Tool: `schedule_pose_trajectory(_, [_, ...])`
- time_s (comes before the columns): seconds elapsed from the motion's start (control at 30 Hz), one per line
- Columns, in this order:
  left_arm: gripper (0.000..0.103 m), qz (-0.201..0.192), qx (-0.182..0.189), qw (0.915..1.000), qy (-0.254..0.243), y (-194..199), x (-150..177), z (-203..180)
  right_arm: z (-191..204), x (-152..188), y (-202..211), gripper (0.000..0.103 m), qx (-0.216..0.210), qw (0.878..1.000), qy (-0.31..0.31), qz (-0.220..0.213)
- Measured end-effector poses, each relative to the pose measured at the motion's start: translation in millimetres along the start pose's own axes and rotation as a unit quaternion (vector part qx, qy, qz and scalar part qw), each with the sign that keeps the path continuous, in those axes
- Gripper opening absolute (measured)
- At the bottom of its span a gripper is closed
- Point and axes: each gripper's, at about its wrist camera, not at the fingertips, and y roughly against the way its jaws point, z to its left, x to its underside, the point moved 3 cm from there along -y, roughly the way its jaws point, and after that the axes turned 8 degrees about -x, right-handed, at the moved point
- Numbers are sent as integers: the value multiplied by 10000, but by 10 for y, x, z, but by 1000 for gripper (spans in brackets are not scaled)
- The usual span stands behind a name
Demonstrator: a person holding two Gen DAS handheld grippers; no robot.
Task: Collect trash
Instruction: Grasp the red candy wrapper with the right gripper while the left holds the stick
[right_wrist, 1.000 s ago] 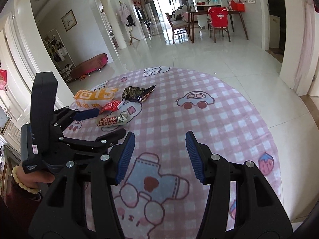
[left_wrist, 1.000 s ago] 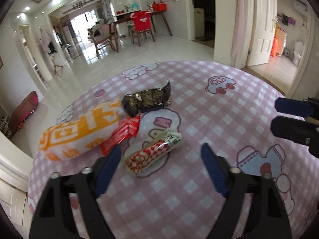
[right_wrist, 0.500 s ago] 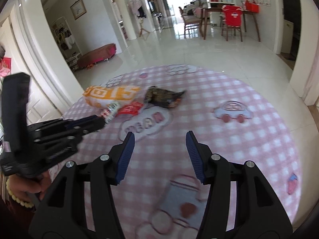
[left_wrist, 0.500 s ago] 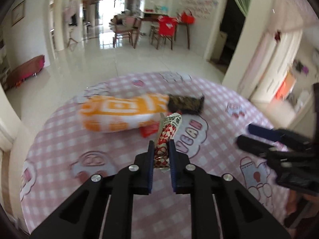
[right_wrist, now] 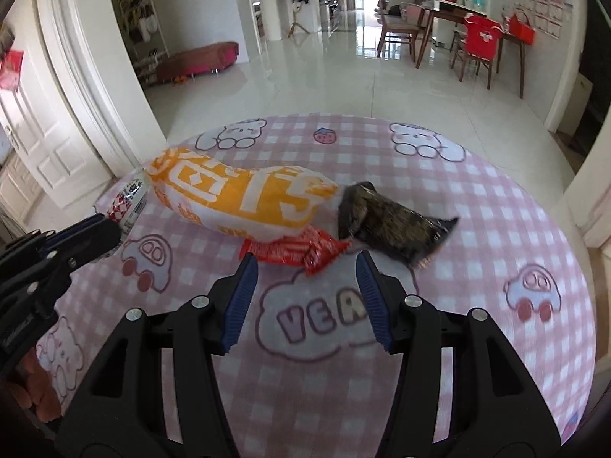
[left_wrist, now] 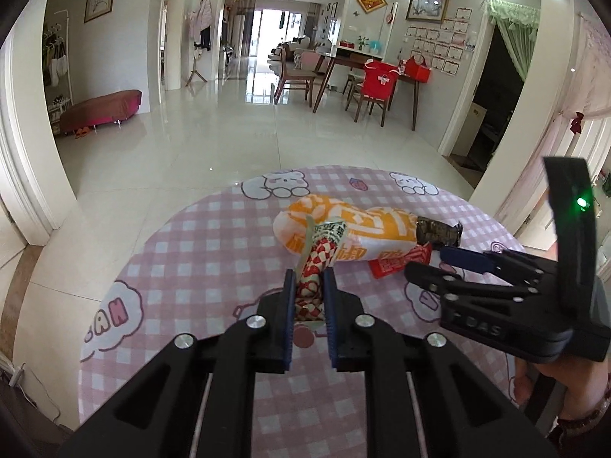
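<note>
My left gripper (left_wrist: 308,278) is shut on a red-and-white checkered wrapper (left_wrist: 317,263) and holds it above the table; it also shows at the left of the right wrist view (right_wrist: 128,200). An orange-and-white bag (right_wrist: 236,196), a red wrapper (right_wrist: 294,250) and a dark wrapper (right_wrist: 393,225) lie on the pink checked tablecloth (right_wrist: 496,343). My right gripper (right_wrist: 305,273) is open and empty, its fingertips just in front of the red wrapper. In the left wrist view the right gripper (left_wrist: 439,263) is at the right, beside the red wrapper (left_wrist: 401,261).
The round table's edge (left_wrist: 152,236) drops to a shiny tiled floor. A dining table with chairs (left_wrist: 366,76) and a low red bench (left_wrist: 101,108) stand far off. White door frames (right_wrist: 95,95) are to the left.
My left gripper closed on the checkered wrapper and lifted it off the table. My right gripper moved in toward the red wrapper, still open.
</note>
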Motion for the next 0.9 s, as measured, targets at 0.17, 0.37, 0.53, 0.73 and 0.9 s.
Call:
schedule_pose_trajectory(0.17, [13,45,25,10000,-64,-48,15,-35,0,-93,-165,58,27,9998,199,77])
schedule_pose_trajectory(0.37, [13,123,43,9999,-110,-128,34,-109,-19,-98,-239,50,-63,9995,278,106])
schedule_pose_trajectory(0.53, [13,201,68,9997,-95,-175,35,-137,-11,-46,-197,42,-141,9992,355,93])
schedule_pose_trajectory(0.73, [13,192,118,9997,-138,-95,44,-210,17,122,-53,37,-151,9992,372,59])
schedule_pose_trajectory(0.9, [13,166,269,9991,-280,47,87,-445,-103,361,287,30,-185,9997,112,-121])
